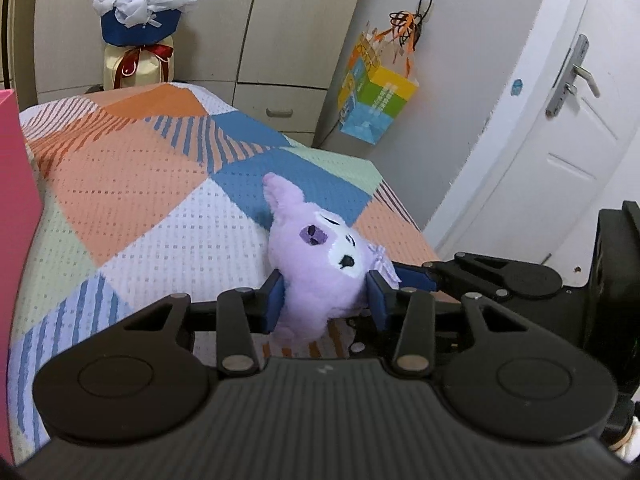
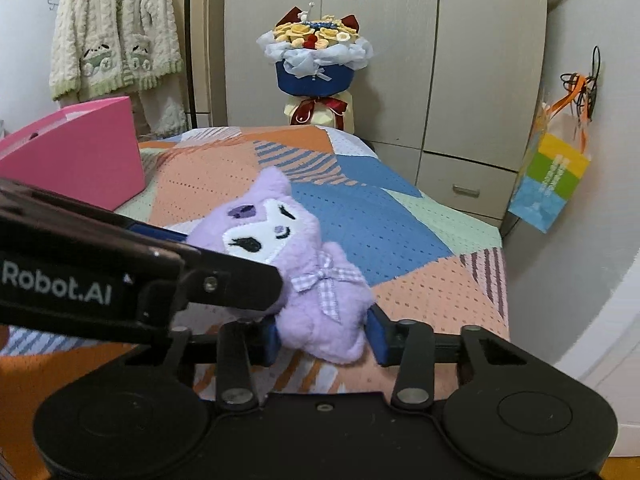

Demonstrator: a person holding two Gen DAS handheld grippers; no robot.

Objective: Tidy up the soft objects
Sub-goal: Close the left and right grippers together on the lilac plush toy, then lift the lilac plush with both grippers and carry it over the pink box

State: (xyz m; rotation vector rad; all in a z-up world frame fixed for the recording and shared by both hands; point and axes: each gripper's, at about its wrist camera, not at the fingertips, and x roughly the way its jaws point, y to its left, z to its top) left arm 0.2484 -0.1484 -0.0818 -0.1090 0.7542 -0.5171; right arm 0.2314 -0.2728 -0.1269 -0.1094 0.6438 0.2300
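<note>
A purple plush toy [image 1: 320, 264] with a white face and a checked bow lies on the patterned bedspread [image 1: 132, 184]. My left gripper [image 1: 326, 300] is shut on the plush toy, its blue pads pressing the head from both sides. In the right wrist view the plush toy [image 2: 320, 296] sits between my right gripper's [image 2: 324, 338] blue pads, which press its lower body. The left gripper crosses that view from the left and covers part of the toy's head. A pink box [image 2: 76, 156] stands on the bed at the left.
A flower bouquet [image 2: 316, 60] stands at the bed's far end before wardrobe doors. A colourful gift bag [image 2: 552, 180] hangs on the wall at right. A white cardigan [image 2: 116, 28] hangs at back left. A white door [image 1: 560, 120] is at right.
</note>
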